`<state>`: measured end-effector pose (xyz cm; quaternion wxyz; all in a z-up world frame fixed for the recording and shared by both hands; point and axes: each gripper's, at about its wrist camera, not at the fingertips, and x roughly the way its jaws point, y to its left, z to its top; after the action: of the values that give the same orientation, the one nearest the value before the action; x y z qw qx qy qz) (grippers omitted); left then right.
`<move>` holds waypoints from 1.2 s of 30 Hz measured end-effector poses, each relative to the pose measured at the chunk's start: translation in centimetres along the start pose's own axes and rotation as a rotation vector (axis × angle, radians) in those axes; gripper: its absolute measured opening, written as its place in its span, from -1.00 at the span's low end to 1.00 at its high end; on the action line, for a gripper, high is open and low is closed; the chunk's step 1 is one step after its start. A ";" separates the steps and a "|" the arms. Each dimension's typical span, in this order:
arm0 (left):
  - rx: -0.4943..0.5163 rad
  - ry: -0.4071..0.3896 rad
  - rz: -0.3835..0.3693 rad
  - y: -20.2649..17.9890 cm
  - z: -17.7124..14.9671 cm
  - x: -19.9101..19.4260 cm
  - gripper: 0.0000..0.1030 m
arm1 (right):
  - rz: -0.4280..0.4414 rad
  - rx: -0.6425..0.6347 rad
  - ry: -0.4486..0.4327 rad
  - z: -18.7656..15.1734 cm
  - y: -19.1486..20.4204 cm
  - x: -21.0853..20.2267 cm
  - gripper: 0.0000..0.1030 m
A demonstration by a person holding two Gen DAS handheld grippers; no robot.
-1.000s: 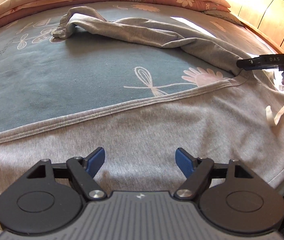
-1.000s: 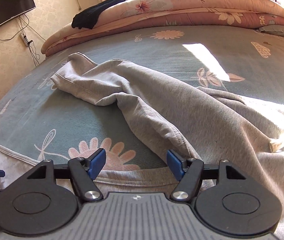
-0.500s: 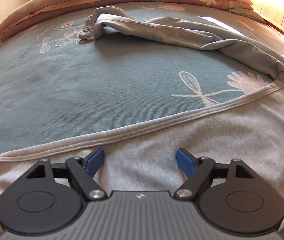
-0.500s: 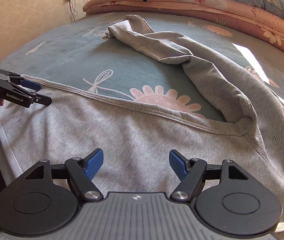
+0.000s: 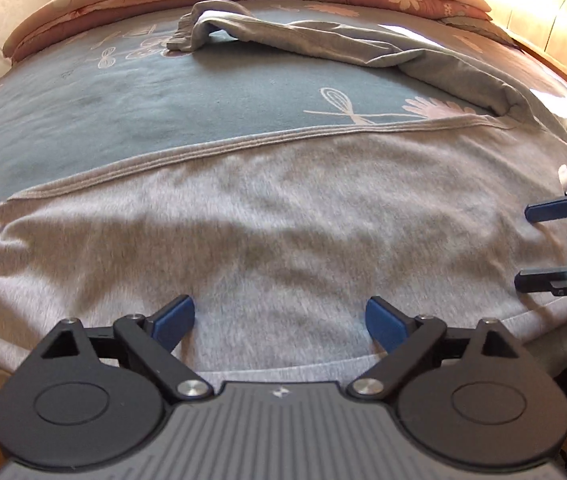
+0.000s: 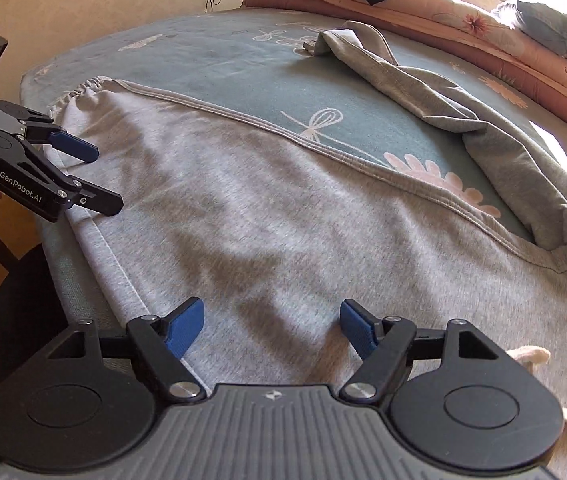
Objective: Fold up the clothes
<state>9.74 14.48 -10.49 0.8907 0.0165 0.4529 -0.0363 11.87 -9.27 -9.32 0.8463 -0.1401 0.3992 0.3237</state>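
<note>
Both tongs [image 5: 279,322] [image 6: 271,326] gaping, grey trousers [image 5: 283,232] cropped below, far leg bunched

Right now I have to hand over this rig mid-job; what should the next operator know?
Left hand-held gripper: open, holding nothing, over the near leg of the light grey sweatpants.
Right hand-held gripper: open, holding nothing, over the same leg nearer the waist.
The near leg lies flat along the edge of the blue-green floral bedspread; the other leg sprawls rumpled toward the folded peach floral quilts.
Done: one leg spread flat. No fold shows yet.
Left: probably bring the far leg over the near one, then fold.
</note>
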 end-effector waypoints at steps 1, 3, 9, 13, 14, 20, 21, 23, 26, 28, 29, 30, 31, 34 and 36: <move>-0.003 0.004 0.009 0.3 -0.3 -0.4 0.81 | 0.006 0.018 -0.006 -0.2 -0.1 -0.5 0.56; 0.007 0.001 0.036 0.8 -0.6 -1.1 0.81 | 0.009 0.055 -0.020 -0.6 -0.3 -1.6 0.57; -0.082 -0.124 0.016 3.5 1.4 -1.8 0.81 | -0.033 0.125 -0.017 -1.7 -1.3 -2.6 0.63; -0.227 -0.123 -0.019 5.8 2.4 0.0 0.81 | -0.057 0.157 0.004 -2.5 -1.4 -2.5 0.63; -0.259 -0.101 -0.033 6.3 2.2 0.6 0.81 | -0.065 0.168 0.007 -2.8 -1.5 -2.5 0.63; -0.213 -0.074 0.062 5.2 -1.1 -0.6 0.82 | -0.067 0.177 0.004 -3.7 -1.7 -2.7 0.68; -0.211 -0.070 0.071 5.1 -1.6 -1.1 0.82 | -0.065 0.177 0.006 -3.5 -1.7 -2.7 0.67; -0.213 -0.086 0.072 4.9 -2.1 -2.3 0.82 | -0.032 0.172 -0.010 -2.8 -1.7 -3.0 0.64; -0.220 -0.131 0.056 4.7 -2.6 -4.0 0.82 | 0.038 0.159 -0.043 -0.5 -2.1 -3.6 0.59; -0.223 -0.164 0.025 4.7 -1.9 -4.4 0.82 | 0.085 0.149 -0.064 1.4 -2.4 -4.0 0.51; -0.223 -0.179 0.010 4.7 -1.6 -4.5 0.82 | 0.102 0.131 -0.077 2.6 -2.6 -4.1 0.44; -0.218 -0.186 0.000 4.5 -1.2 -4.3 0.82 | 0.122 0.116 -0.082 3.9 -2.7 -4.0 0.30; -0.214 -0.189 -0.004 4.3 -0.8 -3.9 0.82 | 0.142 0.101 -0.087 5.3 -2.8 -3.9 0.19; -0.221 -0.171 -0.023 4.1 0.1 -2.6 0.82 | 0.185 0.040 -0.090 9.1 -2.8 -2.5 -0.06; -0.247 -0.120 -0.037 4.3 0.0 -1.2 0.82 | 0.201 -0.013 -0.079 11.6 -2.5 -0.9 -0.14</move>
<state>9.35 18.87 -9.51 0.9106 -0.1037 0.4001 0.0024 19.85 -5.76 -1.20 0.8238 -0.0918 0.3755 0.4147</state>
